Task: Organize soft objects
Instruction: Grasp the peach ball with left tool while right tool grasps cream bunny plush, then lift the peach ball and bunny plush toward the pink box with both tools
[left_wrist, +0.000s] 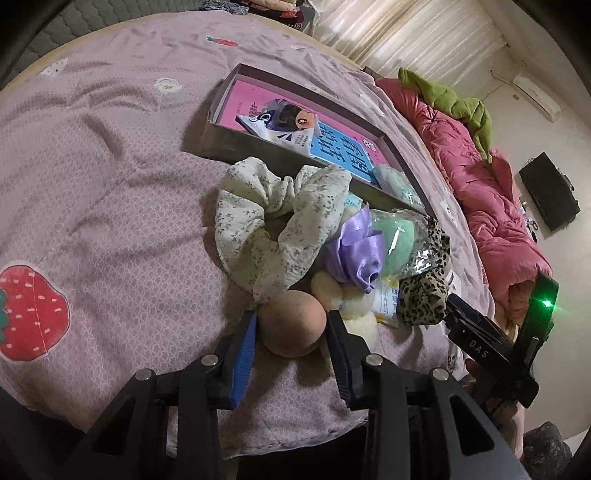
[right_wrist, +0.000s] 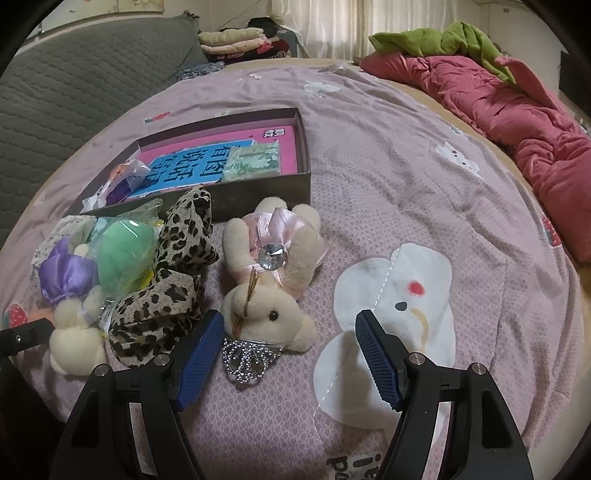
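Note:
My left gripper (left_wrist: 291, 325) is shut on a beige sponge ball (left_wrist: 293, 322) at the near edge of a pile on the bed. Behind it lie a floral scrunchie (left_wrist: 275, 225), a purple satin bow (left_wrist: 354, 254), a bagged green puff (left_wrist: 397, 245) and a leopard scrunchie (left_wrist: 424, 291). My right gripper (right_wrist: 290, 325) is open and empty, just in front of a cream plush bunny (right_wrist: 273, 273) with a pink bow and a tiara (right_wrist: 245, 363). A second small bunny (right_wrist: 75, 339) lies at the left. The shallow box (right_wrist: 258, 194) holds a pink book and packets.
A pink duvet (right_wrist: 517, 118) with a green cloth (right_wrist: 443, 40) lies along the bed's right side. A grey quilted headboard (right_wrist: 74, 81) and folded clothes (right_wrist: 236, 40) are at the back. The bedspread (right_wrist: 406, 184) right of the bunny is bare.

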